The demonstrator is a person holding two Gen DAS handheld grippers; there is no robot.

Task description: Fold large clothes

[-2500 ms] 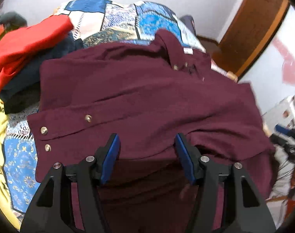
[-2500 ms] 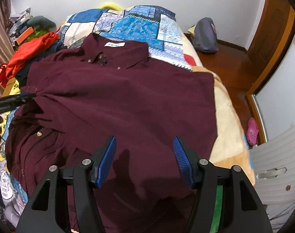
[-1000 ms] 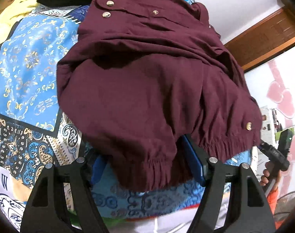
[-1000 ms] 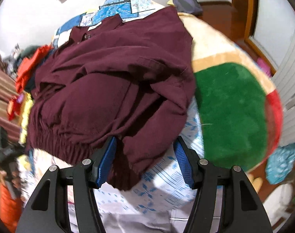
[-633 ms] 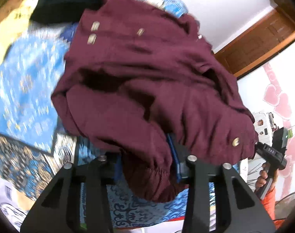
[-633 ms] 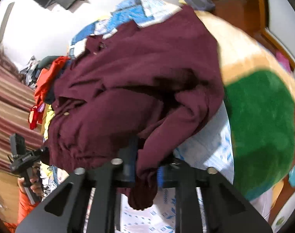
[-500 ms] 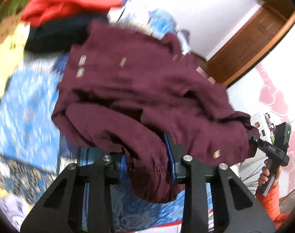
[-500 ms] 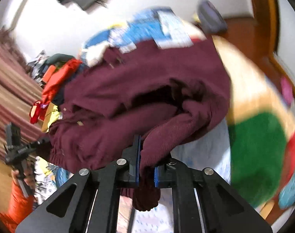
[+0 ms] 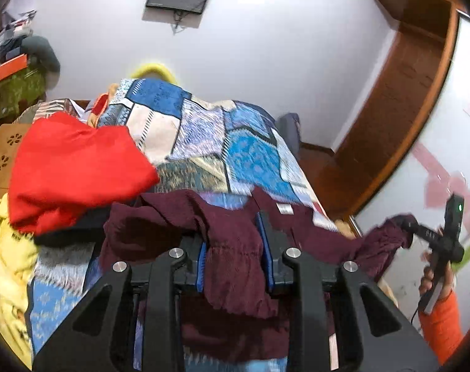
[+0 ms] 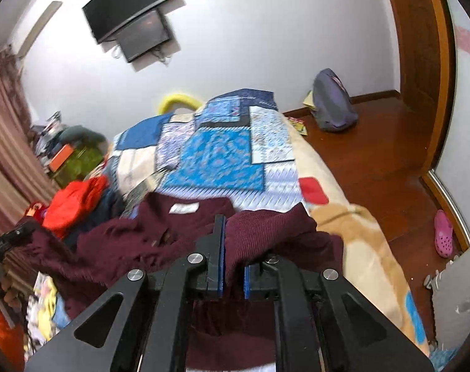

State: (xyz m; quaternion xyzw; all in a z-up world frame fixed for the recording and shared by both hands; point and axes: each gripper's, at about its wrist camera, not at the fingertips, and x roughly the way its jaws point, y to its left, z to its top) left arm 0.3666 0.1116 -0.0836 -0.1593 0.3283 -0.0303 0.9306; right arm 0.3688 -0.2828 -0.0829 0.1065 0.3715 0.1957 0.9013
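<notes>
A maroon corduroy shirt (image 9: 235, 241) lies on the bed with its hem lifted toward the collar. My left gripper (image 9: 233, 248) is shut on the bunched hem at the left side. My right gripper (image 10: 233, 257) is shut on the maroon shirt (image 10: 265, 232) at the right side of the hem. The collar with its white label (image 10: 183, 208) lies just beyond the fingers. The right gripper also shows at the far right of the left wrist view (image 9: 433, 238), with shirt cloth hanging from it. The left gripper shows at the left edge of the right wrist view (image 10: 8, 241).
The bed carries a blue patchwork quilt (image 9: 222, 142). A red garment (image 9: 70, 167) and a yellow one (image 9: 5, 257) are piled at the left. A grey backpack (image 10: 332, 105) and a pink shoe (image 10: 444, 234) lie on the wooden floor at the right.
Both grippers closed on the shirt's hem at the near edge of the bed, then lifted it and carried it forward toward the collar. The views now tilt up to the wall.
</notes>
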